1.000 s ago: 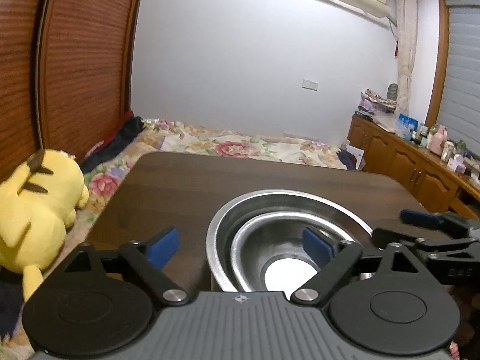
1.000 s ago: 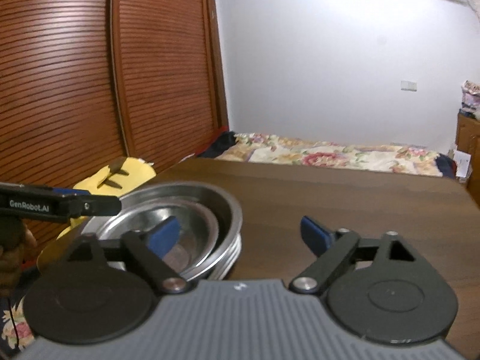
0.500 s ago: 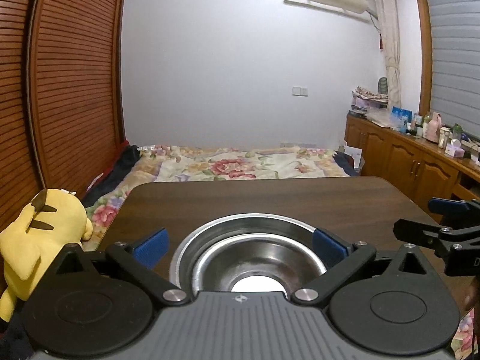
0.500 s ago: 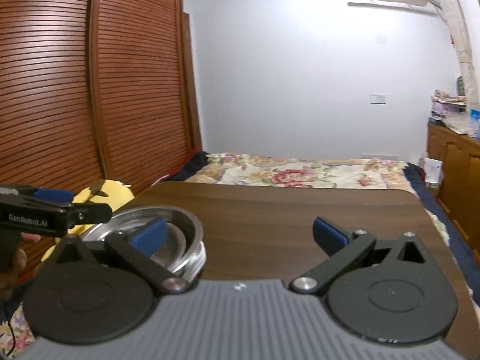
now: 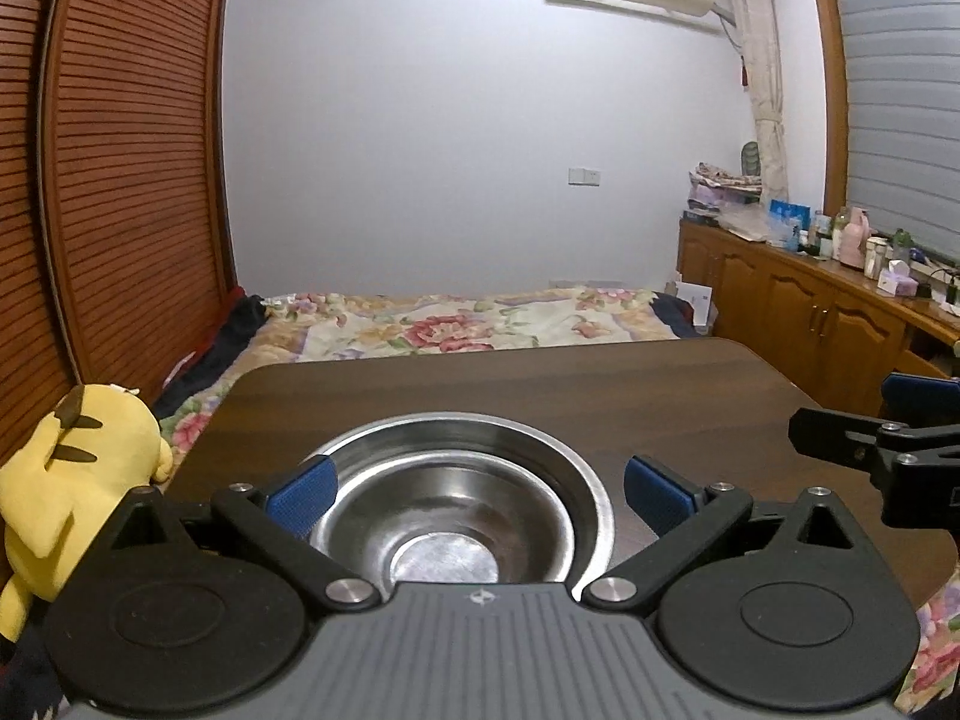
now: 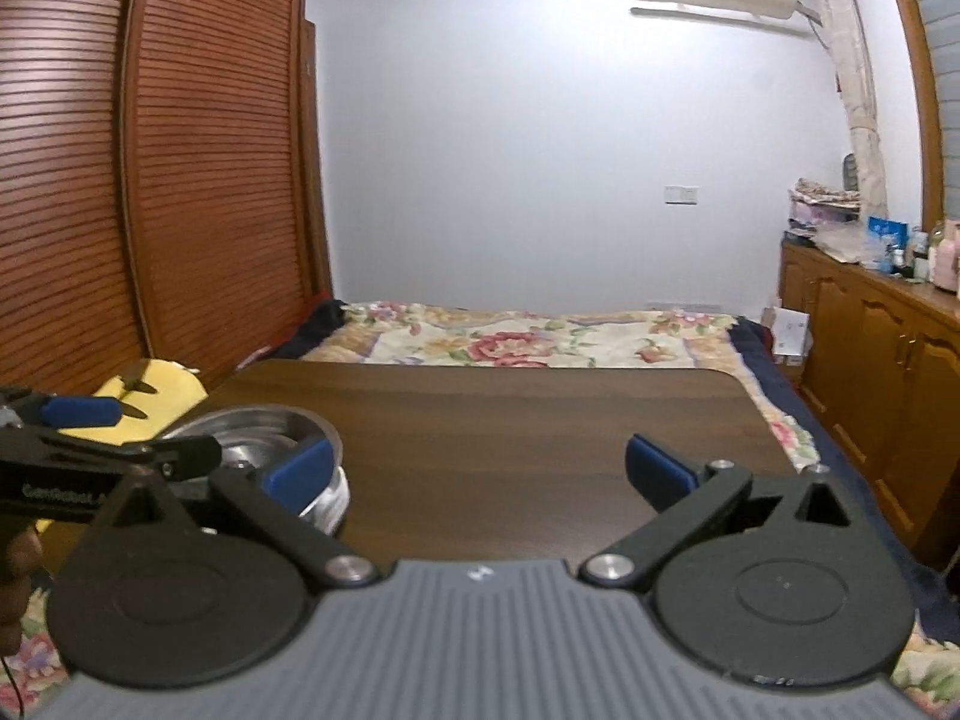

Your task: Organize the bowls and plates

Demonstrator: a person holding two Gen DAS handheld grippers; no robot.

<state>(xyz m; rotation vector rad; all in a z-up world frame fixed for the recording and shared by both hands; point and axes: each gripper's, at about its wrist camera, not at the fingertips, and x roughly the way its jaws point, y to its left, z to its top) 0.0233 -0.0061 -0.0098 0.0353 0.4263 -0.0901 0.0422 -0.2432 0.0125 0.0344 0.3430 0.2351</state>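
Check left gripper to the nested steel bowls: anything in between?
Nothing visible. The left gripper is open, its blue pads either side of the nested steel bowls on the table. The right gripper is open off to the side, over bare tabletop.

My fingers (image 5: 303,489) wear blue pads on black links. The nested bowls (image 5: 462,498) shine silver on the dark brown surface (image 5: 540,384); yellow plush toy (image 5: 78,468), floral bedspread (image 5: 456,324).
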